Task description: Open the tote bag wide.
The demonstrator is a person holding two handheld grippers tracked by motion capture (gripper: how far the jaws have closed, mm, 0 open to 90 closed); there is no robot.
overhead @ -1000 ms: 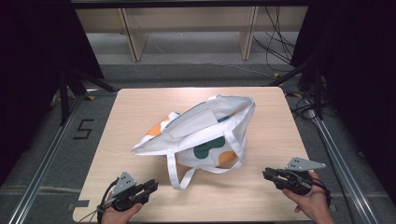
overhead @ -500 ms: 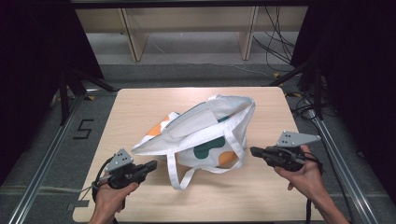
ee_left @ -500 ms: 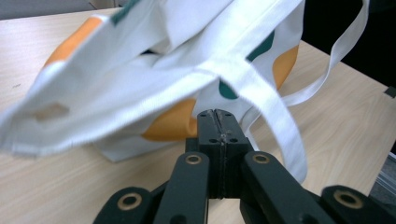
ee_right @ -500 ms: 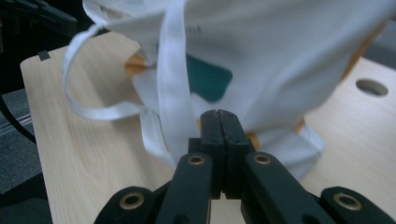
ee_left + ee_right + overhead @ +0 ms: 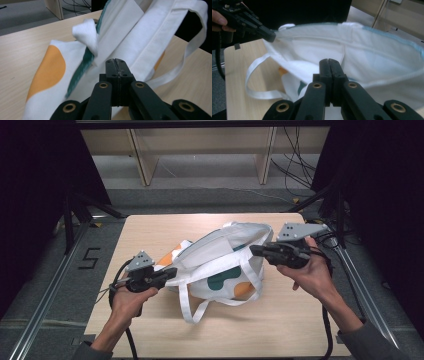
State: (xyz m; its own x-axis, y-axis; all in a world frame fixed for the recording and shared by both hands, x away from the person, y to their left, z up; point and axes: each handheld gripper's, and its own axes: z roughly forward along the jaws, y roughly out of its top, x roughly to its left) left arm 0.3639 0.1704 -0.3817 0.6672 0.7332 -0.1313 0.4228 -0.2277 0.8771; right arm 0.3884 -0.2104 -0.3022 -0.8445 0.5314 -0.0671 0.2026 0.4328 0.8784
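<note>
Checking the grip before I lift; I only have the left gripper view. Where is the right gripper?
Observer: In the high view, the right gripper meets the right end of the tote bag rim, jaws shut.
Operator: Does my left gripper actually have fabric?
Observer: The right gripper view shows the left gripper tip pinching the rim's opposite end.
Operator: Is the bag open?
Observer: Yes. The right gripper view looks into its white inside, with the rim stretched between both grippers.
</note>
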